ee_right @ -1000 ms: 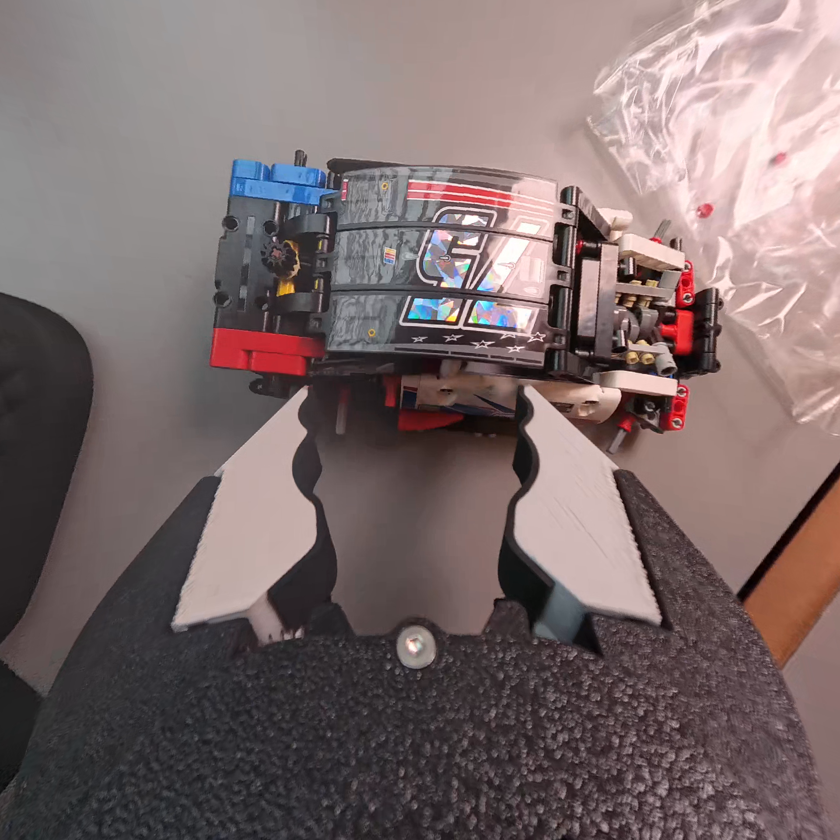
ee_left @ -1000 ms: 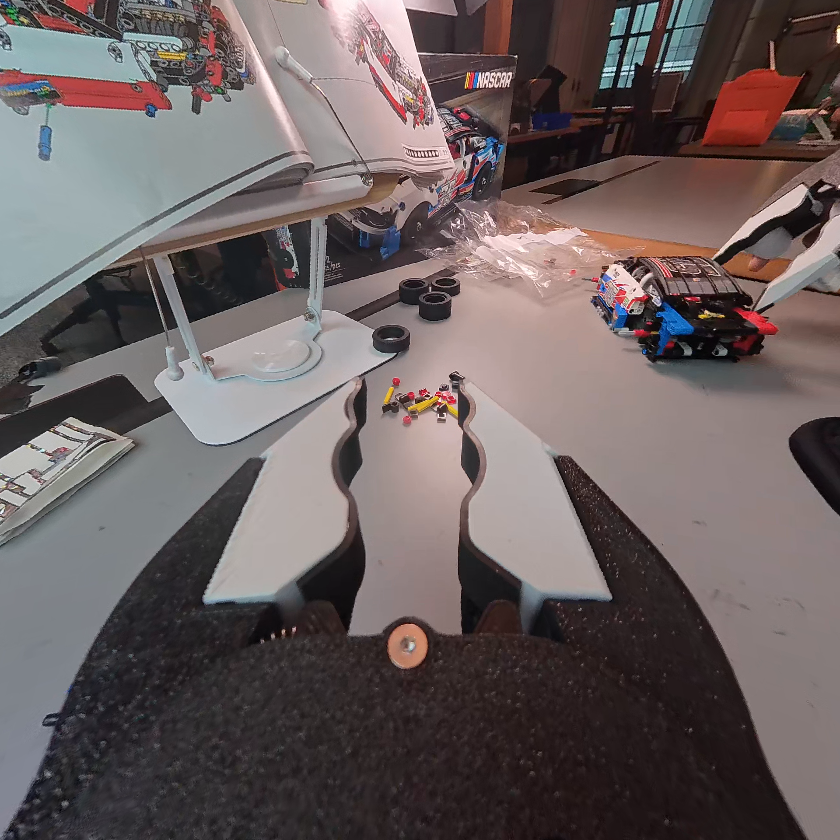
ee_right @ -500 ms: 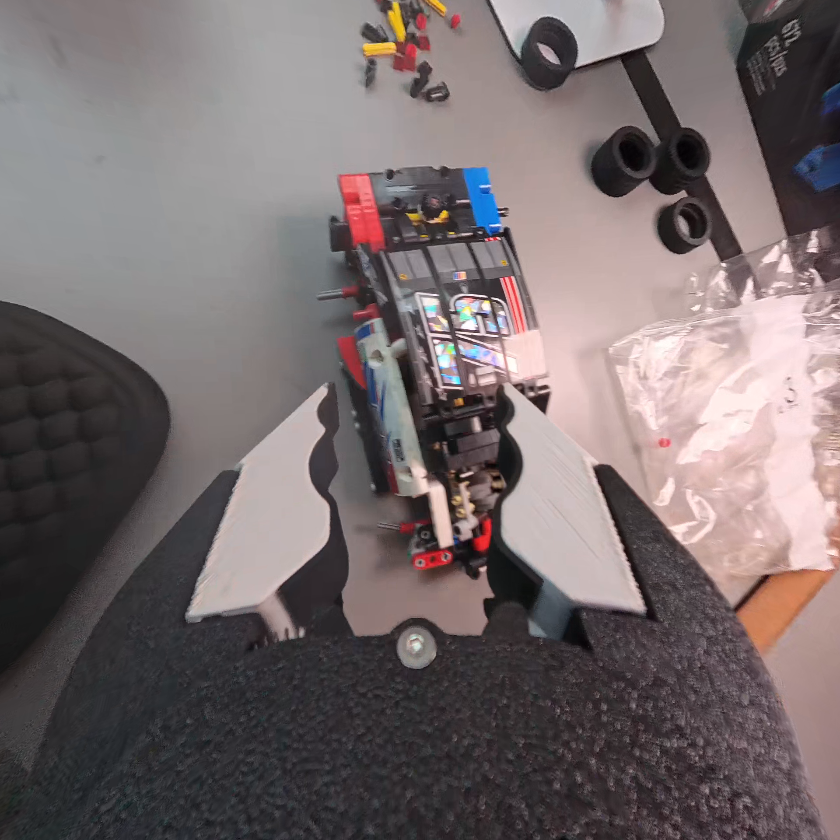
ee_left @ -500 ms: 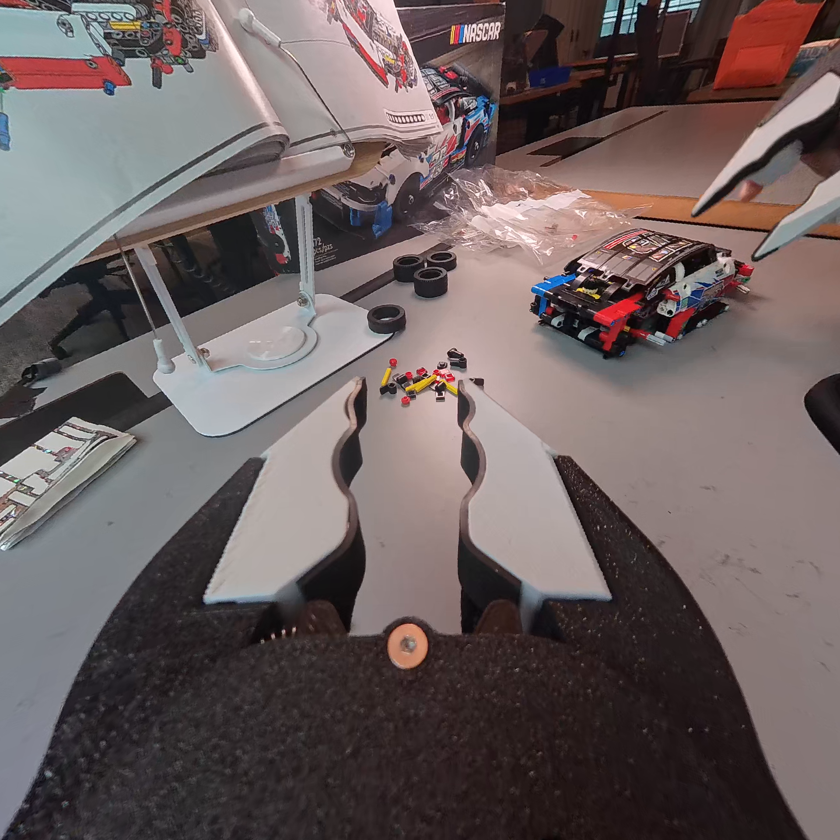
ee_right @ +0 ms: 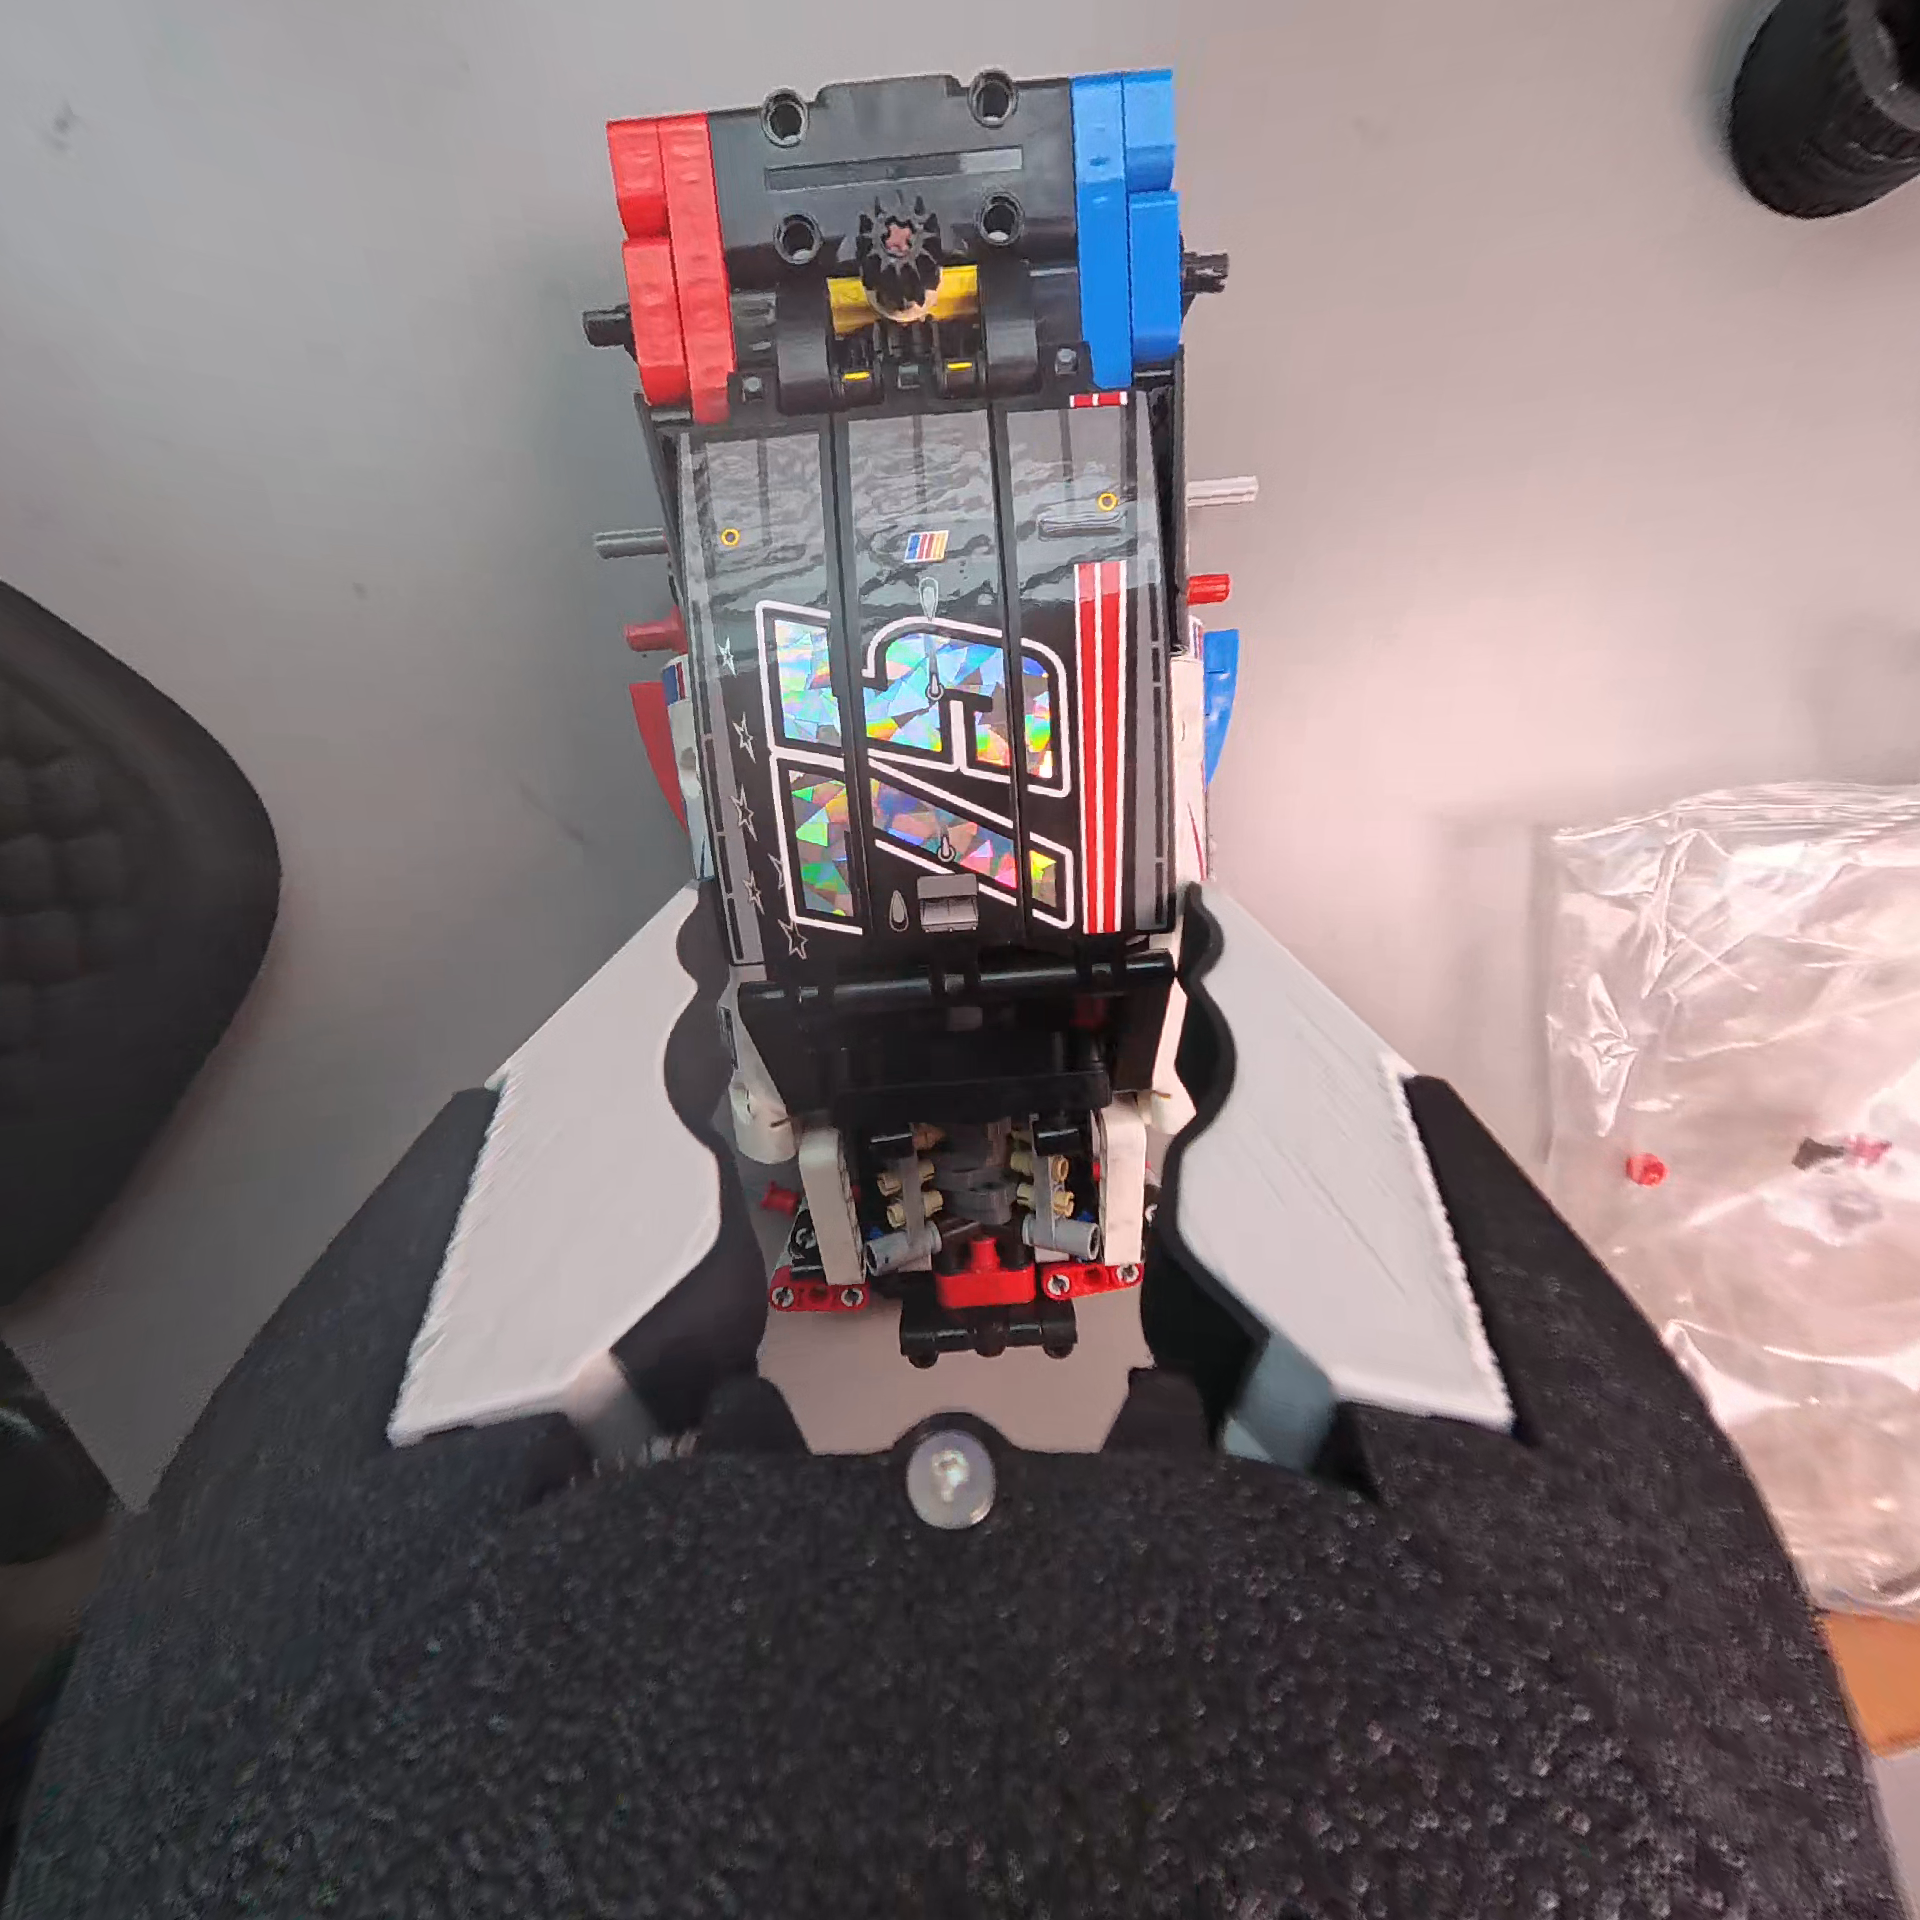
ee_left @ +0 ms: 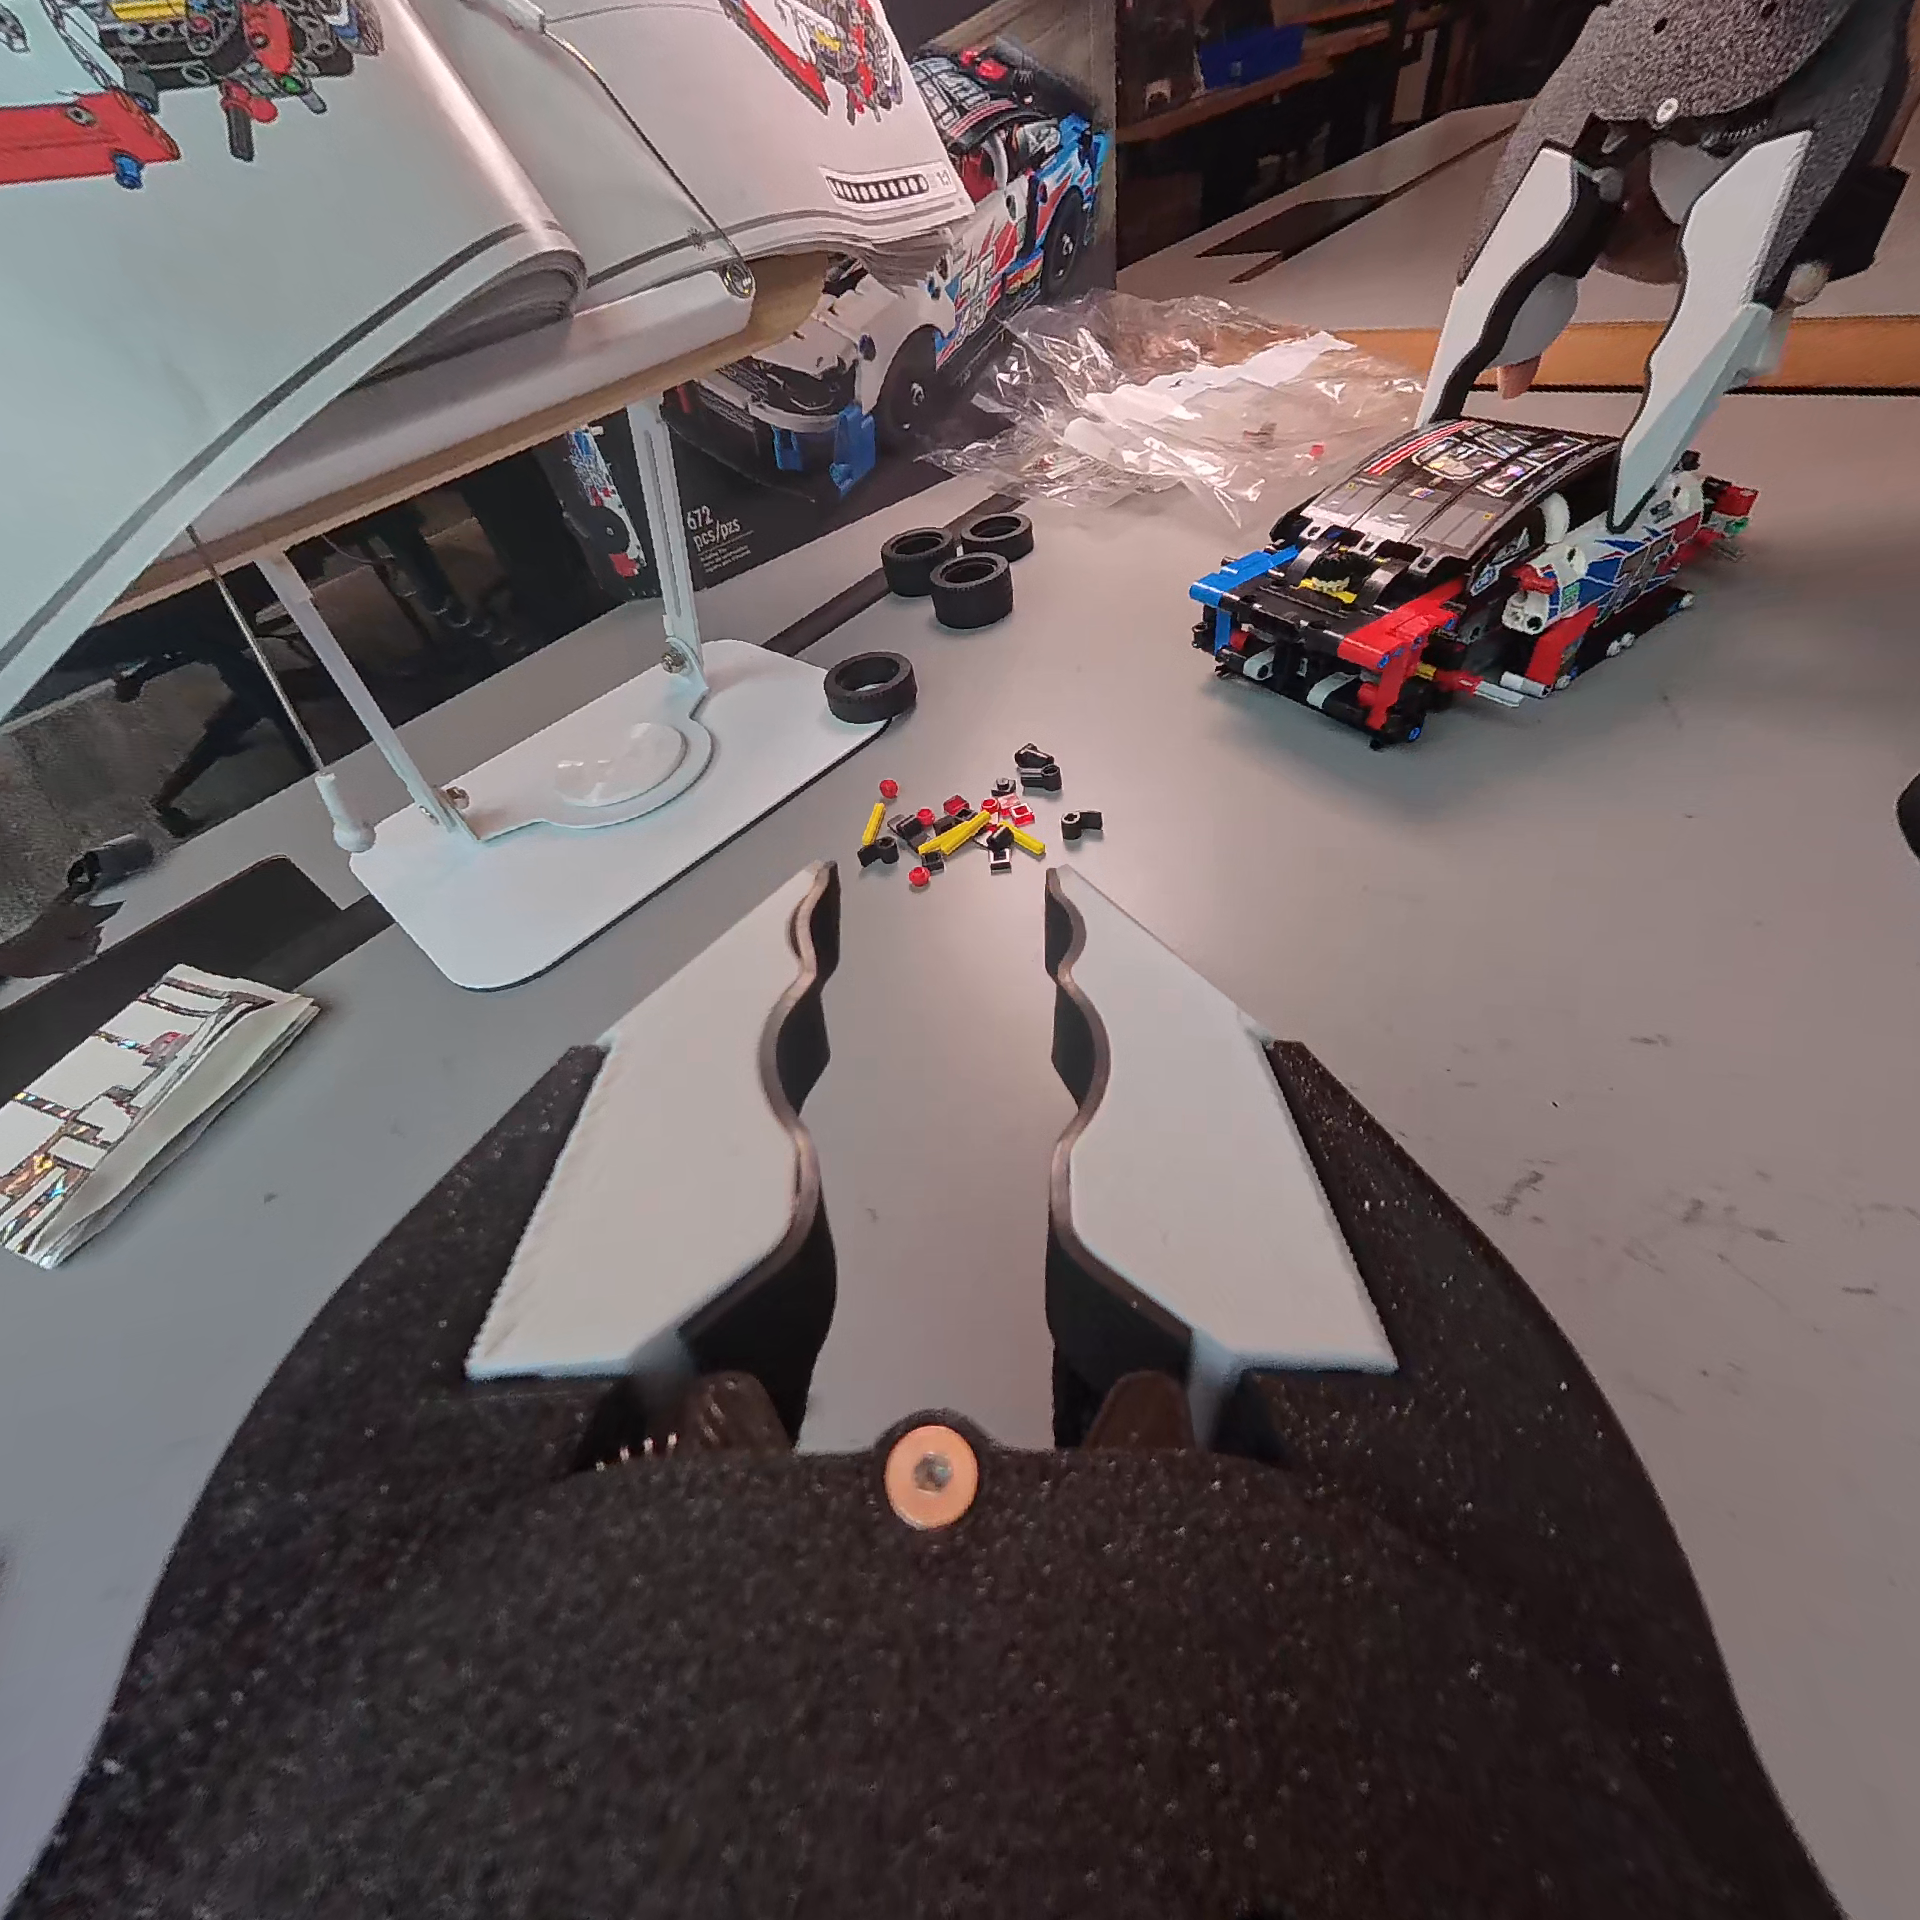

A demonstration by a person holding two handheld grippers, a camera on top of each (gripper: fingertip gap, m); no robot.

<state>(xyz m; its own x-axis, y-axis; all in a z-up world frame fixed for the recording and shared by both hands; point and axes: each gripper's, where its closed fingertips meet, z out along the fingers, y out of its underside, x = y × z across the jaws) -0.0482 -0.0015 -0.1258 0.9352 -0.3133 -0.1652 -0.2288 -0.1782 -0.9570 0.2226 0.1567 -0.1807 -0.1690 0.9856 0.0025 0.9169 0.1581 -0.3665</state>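
Observation:
A brick-built race car [ee_left: 1455, 561] with a black roof, red and blue corners and no wheels stands on the grey table at the right. My right gripper [ee_left: 1532, 468] comes down on it from above, open, one finger on each side of its far end. In the right wrist view the car [ee_right: 914, 675] runs lengthwise between the fingers of the right gripper [ee_right: 945, 914]; I cannot tell if they touch it. My left gripper [ee_left: 940, 878] is open and empty, low over the table, just short of a pile of small loose parts [ee_left: 966, 826].
Three black tyres [ee_left: 961, 566] and one more [ee_left: 871, 686] lie beside a white book stand [ee_left: 582, 821] holding an open instruction book [ee_left: 312, 208]. A car box [ee_left: 935, 312] and clear plastic bags [ee_left: 1164, 395] lie behind. A folded sheet [ee_left: 125, 1112] lies left. My right fingertips sit around 35 cm from my left ones.
The right gripper let the car down onto its base, lifted away, then came down astride its far end. The car has turned on the table. The left gripper has barely moved.

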